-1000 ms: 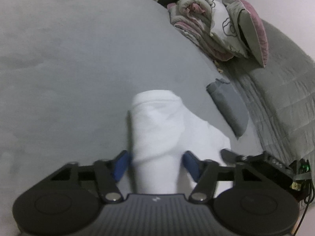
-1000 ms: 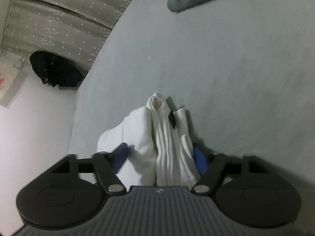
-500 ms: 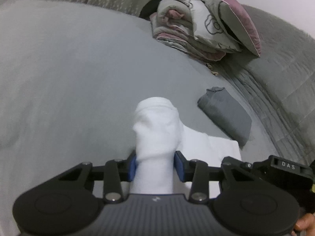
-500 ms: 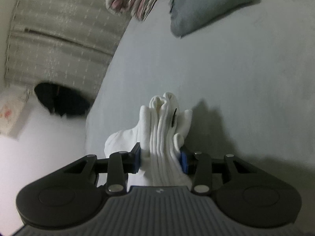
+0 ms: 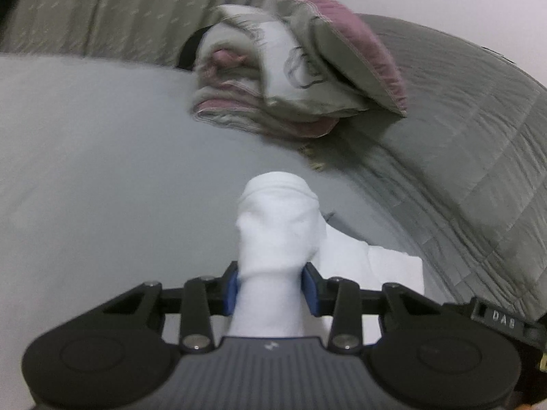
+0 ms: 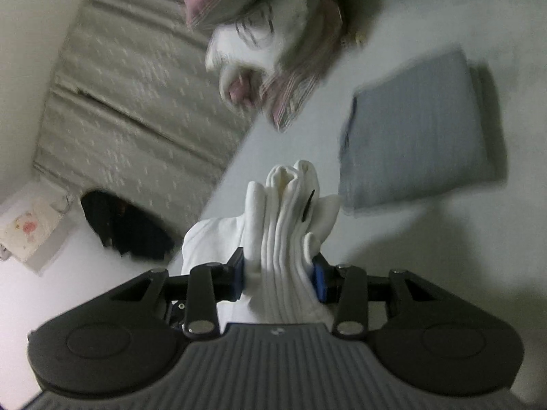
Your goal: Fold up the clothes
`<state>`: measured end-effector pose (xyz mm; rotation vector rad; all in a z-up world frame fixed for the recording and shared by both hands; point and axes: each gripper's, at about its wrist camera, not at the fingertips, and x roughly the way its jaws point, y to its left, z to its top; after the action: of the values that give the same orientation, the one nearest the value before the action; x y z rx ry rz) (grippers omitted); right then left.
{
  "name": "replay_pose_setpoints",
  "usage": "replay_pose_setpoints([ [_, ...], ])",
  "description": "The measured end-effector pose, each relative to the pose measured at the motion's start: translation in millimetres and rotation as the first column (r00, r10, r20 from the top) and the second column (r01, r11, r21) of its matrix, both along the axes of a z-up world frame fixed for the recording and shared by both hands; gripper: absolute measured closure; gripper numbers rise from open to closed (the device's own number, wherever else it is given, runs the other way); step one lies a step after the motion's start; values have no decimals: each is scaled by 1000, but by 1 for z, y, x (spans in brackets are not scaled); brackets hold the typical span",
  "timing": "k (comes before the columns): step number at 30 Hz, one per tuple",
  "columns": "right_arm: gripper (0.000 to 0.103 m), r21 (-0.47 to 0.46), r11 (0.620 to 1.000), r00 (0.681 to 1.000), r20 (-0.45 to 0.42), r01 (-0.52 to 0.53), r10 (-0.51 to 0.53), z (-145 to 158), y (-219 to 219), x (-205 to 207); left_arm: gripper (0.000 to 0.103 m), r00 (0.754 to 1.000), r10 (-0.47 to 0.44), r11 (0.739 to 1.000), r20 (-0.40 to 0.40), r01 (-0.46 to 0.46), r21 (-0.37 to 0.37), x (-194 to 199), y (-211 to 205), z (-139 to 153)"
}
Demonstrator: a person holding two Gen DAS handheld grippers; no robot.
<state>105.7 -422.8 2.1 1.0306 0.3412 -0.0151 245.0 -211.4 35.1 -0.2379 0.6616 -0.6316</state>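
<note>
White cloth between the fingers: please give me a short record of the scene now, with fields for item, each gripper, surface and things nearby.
item: white knitted cloth, bunched
left gripper: shut on the cloth
right gripper: shut on the cloth's ribbed part
surface: grey bed sheet
nearby: folded grey cloth; pink and white folded quilt

1. A grey bed point(image 5: 85, 157) fills most of the left wrist view.
2. A pile of folded bedding point(image 5: 273, 78), white and pink with a drawn pattern (blurred), lies at its far edge.
3. A pink-trimmed pillow point(image 5: 348, 41) leans on that pile.
4. A quilted grey cover point(image 5: 461, 157) spreads beside them.
5. A grey curtain point(image 6: 130, 78) hangs behind the bed.
6. A dark bundle point(image 6: 126, 225) lies on the floor below the curtain.
7. A folded grey cloth point(image 6: 417, 136) lies flat on the bed near the bedding.
</note>
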Motion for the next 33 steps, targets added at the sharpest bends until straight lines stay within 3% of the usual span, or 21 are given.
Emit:
replay_pose_setpoints([
  [5, 61, -59, 988, 987, 89, 141, -135, -7, -26, 4, 65, 992, -97, 995, 84, 97, 3, 29, -55, 6],
  [12, 61, -112, 945, 943, 168, 308, -287, -28, -56, 11, 65, 964, -218, 974, 150, 224, -27, 70, -117, -6],
  [20, 60, -162, 903, 917, 101, 398, -386, -61, -62, 7, 63, 953, -277, 958, 124, 284, -41, 100, -157, -55],
  [23, 55, -180, 889, 906, 44, 421, -421, -73, -67, 8, 52, 957, -257, 967, 132, 254, 38, 101, -175, -73],
  [25, 46, -184, 878, 896, 39, 443, -443, -73, -67, 4, 50, 960, -224, 974, 168, 224, 17, 97, -174, -70],
  [31, 44, -331, 789, 853, 133, 518, -504, -55, -64, -4, 50, 943, -172, 983, 284, 182, -7, 87, -176, -53],
  [32, 46, -364, 779, 857, 154, 511, -491, -52, -64, -3, 51, 936, -178, 982, 303, 188, -6, 86, -178, -50],
  [33, 65, -399, 771, 867, 169, 496, -470, -51, -65, 0, 51, 929, -190, 979, 318, 203, -9, 86, -180, -47],
])
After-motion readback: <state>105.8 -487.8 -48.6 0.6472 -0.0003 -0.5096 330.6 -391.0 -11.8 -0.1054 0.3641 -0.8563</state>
